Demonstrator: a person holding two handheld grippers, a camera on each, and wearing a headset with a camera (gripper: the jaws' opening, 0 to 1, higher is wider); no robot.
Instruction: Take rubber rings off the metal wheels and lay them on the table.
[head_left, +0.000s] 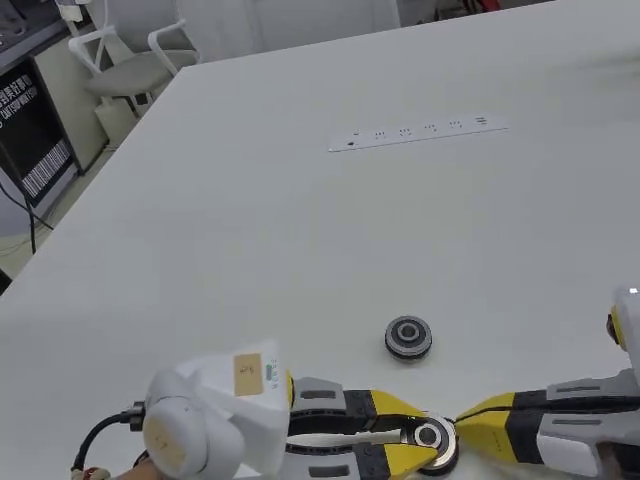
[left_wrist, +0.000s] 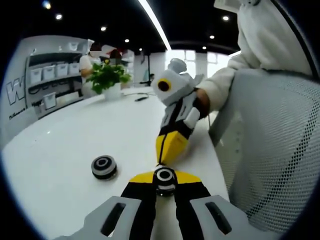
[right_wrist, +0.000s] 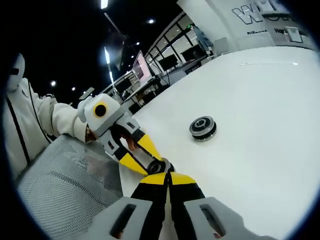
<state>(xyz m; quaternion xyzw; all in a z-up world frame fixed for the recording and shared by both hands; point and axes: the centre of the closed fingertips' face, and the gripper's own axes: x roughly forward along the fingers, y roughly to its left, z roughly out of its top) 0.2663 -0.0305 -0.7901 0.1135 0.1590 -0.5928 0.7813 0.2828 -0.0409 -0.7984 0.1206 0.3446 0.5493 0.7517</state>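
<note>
Two grippers meet on one wheel at the table's (head_left: 250, 250) near edge.
Left gripper (head_left: 440, 440) clamps a metal wheel (head_left: 431, 436); the right gripper (head_left: 466, 424), jaws pressed together, touches its rim. A second wheel (head_left: 408, 337) lies just beyond, and a power strip (head_left: 418, 132) sits farther back.

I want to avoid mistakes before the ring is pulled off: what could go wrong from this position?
First, the left tongs grip the metal wheel only with their tips, near the table's front edge. If the right tongs, closed at its rim, pull hard, it might slip out and drop off the table. Second, the other wheel lies loose close by, so a sudden jerk could knock it rolling.
</note>
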